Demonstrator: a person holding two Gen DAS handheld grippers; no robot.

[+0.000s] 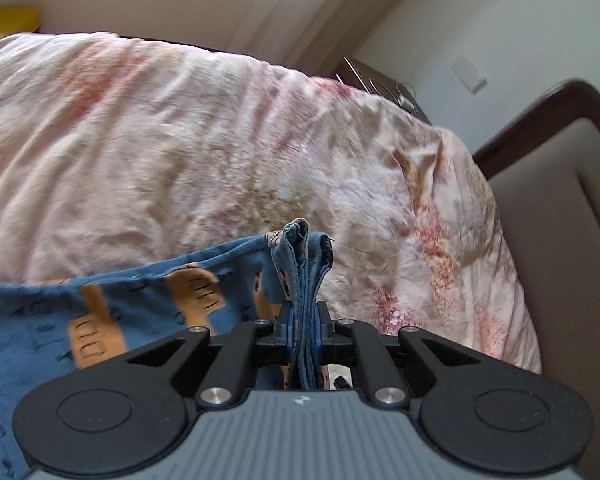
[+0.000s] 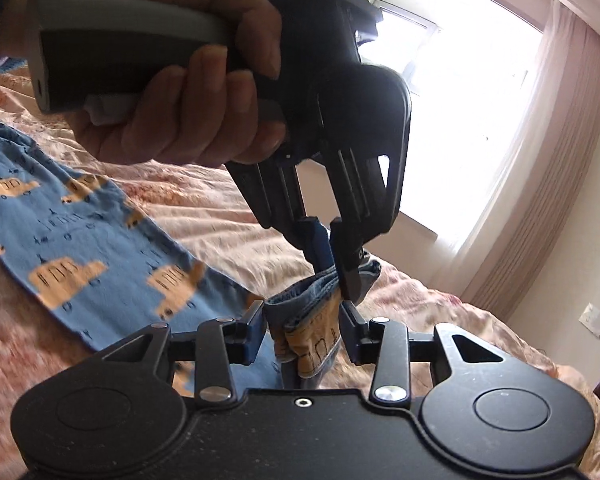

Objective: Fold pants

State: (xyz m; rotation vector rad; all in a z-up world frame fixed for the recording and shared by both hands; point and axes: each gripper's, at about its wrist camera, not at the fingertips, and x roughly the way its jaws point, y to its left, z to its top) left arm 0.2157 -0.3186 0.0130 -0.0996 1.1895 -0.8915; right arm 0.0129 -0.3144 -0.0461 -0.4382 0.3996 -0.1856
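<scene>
The pants (image 1: 100,320) are blue with orange bus prints and lie on the pink floral bedspread (image 1: 180,140). My left gripper (image 1: 303,332) is shut on a bunched hem of the pants, which sticks up between its fingers. In the right wrist view the pants (image 2: 80,240) stretch away to the left. My right gripper (image 2: 304,330) is open, its jaws on either side of the same bunched hem (image 2: 312,336) without pressing it. The left gripper (image 2: 336,276), held by a hand (image 2: 172,80), pinches that hem from above.
A padded headboard with a dark wooden frame (image 1: 560,200) stands to the right of the bed. A dark nightstand (image 1: 380,80) sits behind it. A bright window with curtains (image 2: 480,100) is beyond the bed. A wall socket (image 2: 596,320) is at the right.
</scene>
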